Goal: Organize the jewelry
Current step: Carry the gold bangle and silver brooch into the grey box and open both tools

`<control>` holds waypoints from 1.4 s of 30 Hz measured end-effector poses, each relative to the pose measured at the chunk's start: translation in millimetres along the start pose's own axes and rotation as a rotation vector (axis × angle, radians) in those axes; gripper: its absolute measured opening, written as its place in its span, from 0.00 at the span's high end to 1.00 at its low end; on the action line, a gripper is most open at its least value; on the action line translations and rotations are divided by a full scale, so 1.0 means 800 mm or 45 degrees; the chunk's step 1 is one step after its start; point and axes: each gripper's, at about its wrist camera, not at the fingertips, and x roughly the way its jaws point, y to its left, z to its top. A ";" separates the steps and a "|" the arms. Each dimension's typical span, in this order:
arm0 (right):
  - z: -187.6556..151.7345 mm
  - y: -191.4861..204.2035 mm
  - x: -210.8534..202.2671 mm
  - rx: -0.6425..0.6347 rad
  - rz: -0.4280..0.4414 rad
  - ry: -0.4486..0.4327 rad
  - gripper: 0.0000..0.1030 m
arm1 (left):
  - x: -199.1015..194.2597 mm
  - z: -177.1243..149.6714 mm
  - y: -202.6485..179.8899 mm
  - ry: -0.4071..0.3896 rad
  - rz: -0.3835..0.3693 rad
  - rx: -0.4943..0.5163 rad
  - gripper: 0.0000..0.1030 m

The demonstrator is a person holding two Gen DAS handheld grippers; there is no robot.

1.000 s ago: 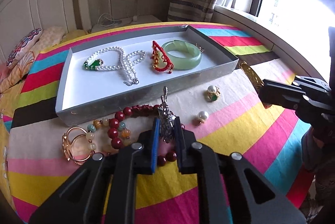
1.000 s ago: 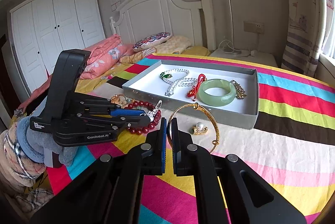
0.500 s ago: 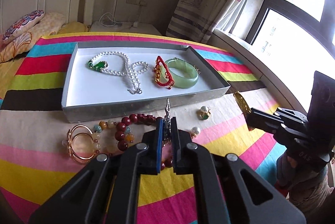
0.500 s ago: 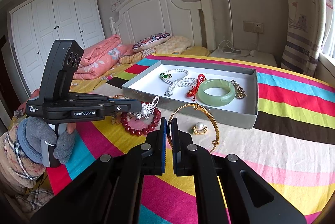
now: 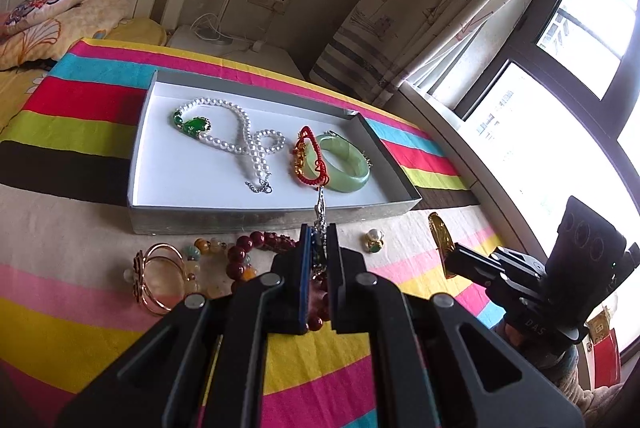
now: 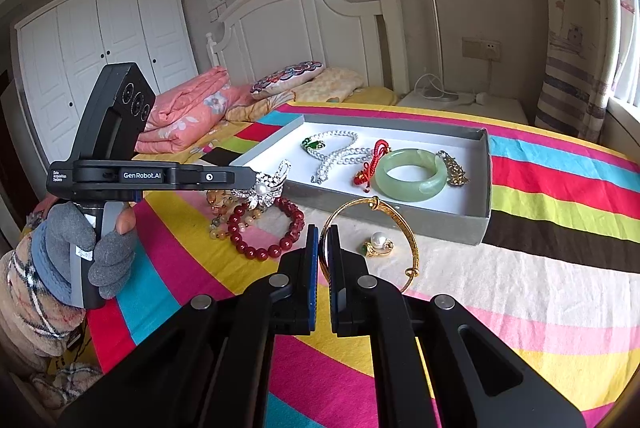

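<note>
My left gripper is shut on a silver brooch with a pearl, held in the air above the bead bracelets, just before the grey tray's front wall. The right gripper is shut on a thin gold bangle that sticks out over the striped bedspread, near the tray. Inside the tray lie a pearl necklace with a green pendant, a red cord charm and a jade bangle.
On the bedspread in front of the tray lie a dark red bead bracelet, a mixed-colour bead bracelet, a rose-gold bangle and a pearl ring. Pillows and a folded quilt lie by the headboard. A window is at the right.
The left gripper closed fully on the brooch, lifted it off the bedspread and rolled as it rose towards the tray. The right gripper with the gold bangle stayed still.
</note>
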 end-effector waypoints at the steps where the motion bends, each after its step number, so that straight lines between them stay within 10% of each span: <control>1: 0.001 0.000 0.001 -0.004 -0.007 0.003 0.95 | -0.001 0.001 0.001 -0.001 0.006 0.001 0.94; 20: 0.091 -0.001 0.060 -0.169 -0.122 0.081 0.96 | 0.003 0.063 0.020 -0.028 0.024 -0.036 0.94; 42: 0.161 -0.043 0.250 -0.303 -0.234 0.509 0.96 | 0.057 0.073 0.095 0.104 0.007 -0.165 0.94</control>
